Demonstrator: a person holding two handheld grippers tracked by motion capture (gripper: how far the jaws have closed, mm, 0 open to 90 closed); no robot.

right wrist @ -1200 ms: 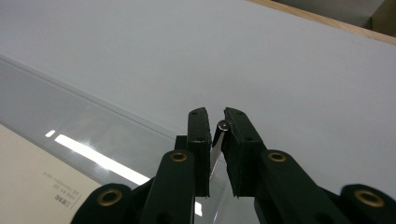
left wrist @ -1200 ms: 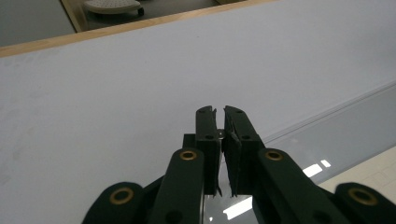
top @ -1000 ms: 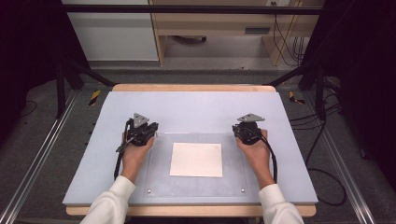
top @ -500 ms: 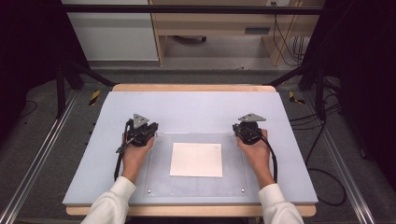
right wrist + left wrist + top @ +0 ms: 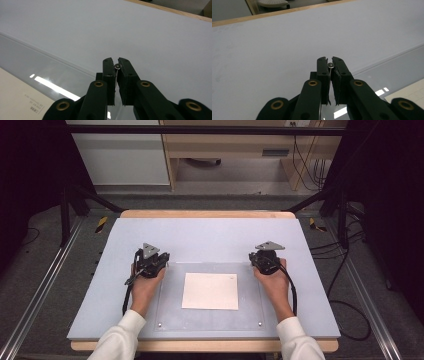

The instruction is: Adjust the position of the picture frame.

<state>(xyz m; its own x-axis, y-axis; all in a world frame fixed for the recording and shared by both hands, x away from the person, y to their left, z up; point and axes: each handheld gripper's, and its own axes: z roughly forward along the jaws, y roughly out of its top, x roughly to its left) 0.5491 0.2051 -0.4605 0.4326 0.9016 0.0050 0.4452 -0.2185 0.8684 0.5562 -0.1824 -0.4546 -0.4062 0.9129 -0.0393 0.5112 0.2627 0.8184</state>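
Pale table (image 5: 210, 232), clear sheet (image 5: 172, 317) on it, white paper (image 5: 210, 291) centered on that sheet. My left gripper (image 5: 152, 261) at sheet's far-left corner, right gripper (image 5: 266, 260) far-right corner; both closed, holding nothing.

Grey floor (image 5: 45, 320), wooden desk (image 5: 225, 150), white cabinet (image 5: 120, 155) behind.

Matt grey table top (image 5: 210, 237), wooden edge; glossy clear plastic sheet (image 5: 170, 312); matt cream paper (image 5: 210, 291); black plastic grippers.
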